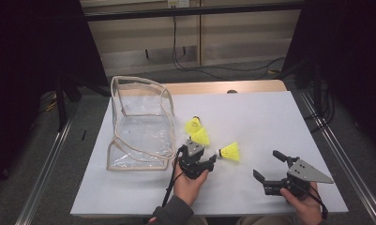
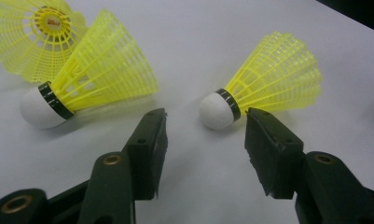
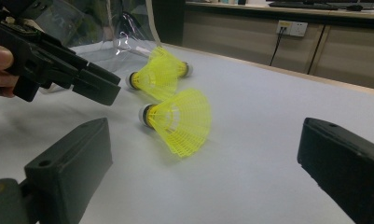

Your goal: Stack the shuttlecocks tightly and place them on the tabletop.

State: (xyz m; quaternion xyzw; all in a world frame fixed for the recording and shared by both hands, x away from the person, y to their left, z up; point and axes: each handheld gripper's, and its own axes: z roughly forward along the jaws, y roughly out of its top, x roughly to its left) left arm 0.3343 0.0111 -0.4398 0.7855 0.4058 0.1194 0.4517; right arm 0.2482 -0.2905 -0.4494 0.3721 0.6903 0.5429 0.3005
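Yellow and feather-light, the shuttlecock (image 2: 250,93) lies mid-table toward the near edge, just ahead of my spread, empty left gripper (image 2: 205,135); I'd pinch its firm white cork, sparing the flimsy skirt.

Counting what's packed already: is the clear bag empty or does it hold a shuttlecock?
Empty: the clear bag holds nothing, and all three yellow shuttlecocks lie outside it on the white table.

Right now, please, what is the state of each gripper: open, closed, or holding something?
Left gripper: open, holding nothing; the yellow plastic shuttlecock with a white cork tip lies just ahead of its jaws.
Right gripper: open wide, holding nothing.
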